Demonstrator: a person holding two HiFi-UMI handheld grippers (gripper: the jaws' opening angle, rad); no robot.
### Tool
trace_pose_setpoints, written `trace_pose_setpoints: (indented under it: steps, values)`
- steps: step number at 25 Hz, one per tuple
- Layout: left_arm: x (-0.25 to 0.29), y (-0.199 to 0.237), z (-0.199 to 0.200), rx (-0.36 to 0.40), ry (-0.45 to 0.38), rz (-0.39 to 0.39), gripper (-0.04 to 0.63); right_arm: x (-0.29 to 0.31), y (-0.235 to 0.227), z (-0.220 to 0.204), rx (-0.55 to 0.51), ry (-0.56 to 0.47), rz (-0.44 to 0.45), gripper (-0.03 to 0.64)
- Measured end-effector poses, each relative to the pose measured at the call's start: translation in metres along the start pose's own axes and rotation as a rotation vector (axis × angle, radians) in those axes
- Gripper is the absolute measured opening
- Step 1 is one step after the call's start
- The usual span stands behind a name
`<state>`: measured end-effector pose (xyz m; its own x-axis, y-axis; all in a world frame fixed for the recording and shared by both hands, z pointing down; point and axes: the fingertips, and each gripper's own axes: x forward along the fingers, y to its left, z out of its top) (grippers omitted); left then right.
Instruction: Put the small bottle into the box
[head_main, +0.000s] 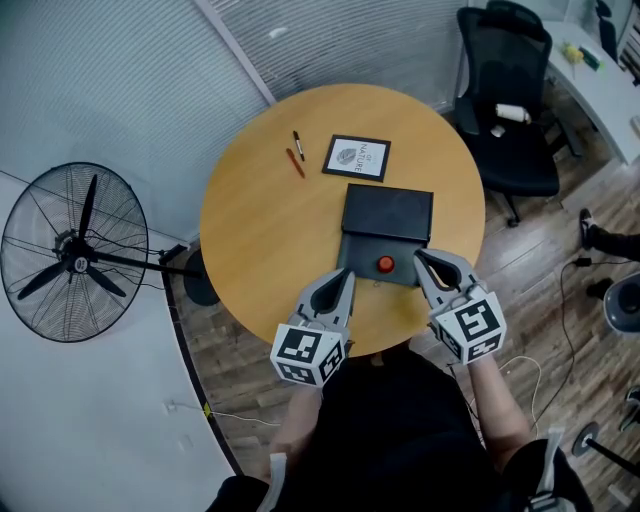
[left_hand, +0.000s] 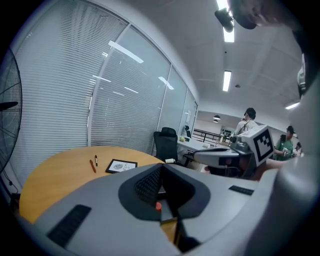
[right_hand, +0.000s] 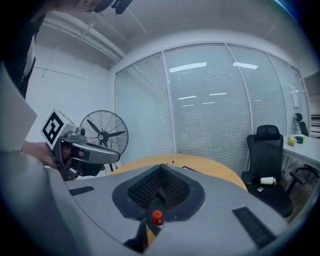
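The bottle (head_main: 385, 264) stands upright in the near half of the open black box (head_main: 388, 213) on the table (head_main: 260, 230). The left gripper (head_main: 346, 277) and right gripper (head_main: 420, 257) are both clenched empty at the box's front.

Left gripper (head_main: 346, 274): pale grey moulded shell, dark ribbed fingers (left_hand: 145, 184).
Right gripper (head_main: 421, 256): matching grey shell.
Marker cubes (head_main: 308, 353): white, black square patterns.
Clothing (head_main: 390, 430): black top.

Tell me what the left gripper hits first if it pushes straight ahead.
Most likely the black rectangular box: the left gripper, shut, points at its near left corner, beside the small red-capped bottle. Height above the round wooden table is unclear.
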<state>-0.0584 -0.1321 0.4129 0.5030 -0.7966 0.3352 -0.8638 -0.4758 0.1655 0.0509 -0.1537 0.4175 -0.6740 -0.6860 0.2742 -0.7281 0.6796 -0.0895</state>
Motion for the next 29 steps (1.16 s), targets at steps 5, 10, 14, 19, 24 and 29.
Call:
trace_pose_setpoints:
  steps: [5,10,14,19,24,29]
  values:
    - [0.0017,-0.0014,0.0044,0.001,-0.005,-0.001,-0.005,-0.0006,-0.0054,0.002,0.001,0.0,-0.005,0.009]
    - [0.0018,0.0005,0.0055,-0.001,-0.008,0.001,-0.005,-0.0015,-0.0052,0.0042,0.006,0.003,-0.005,0.011]
    - [0.0009,-0.0005,0.0059,-0.001,-0.01,-0.005,-0.005,-0.0018,-0.003,0.004,0.003,0.007,-0.005,0.009]
    - [-0.0001,-0.0018,0.0023,-0.013,-0.007,-0.01,-0.005,-0.0027,-0.0009,-0.0004,0.004,0.017,-0.002,0.009]
    - [0.001,-0.0012,0.002,-0.016,-0.007,-0.011,-0.005,-0.0033,-0.0012,-0.0008,0.003,0.018,-0.004,0.009]
    - [0.0042,-0.0031,0.0,-0.017,-0.006,-0.013,-0.005,-0.0046,-0.0047,-0.0043,-0.005,0.03,-0.004,0.009]
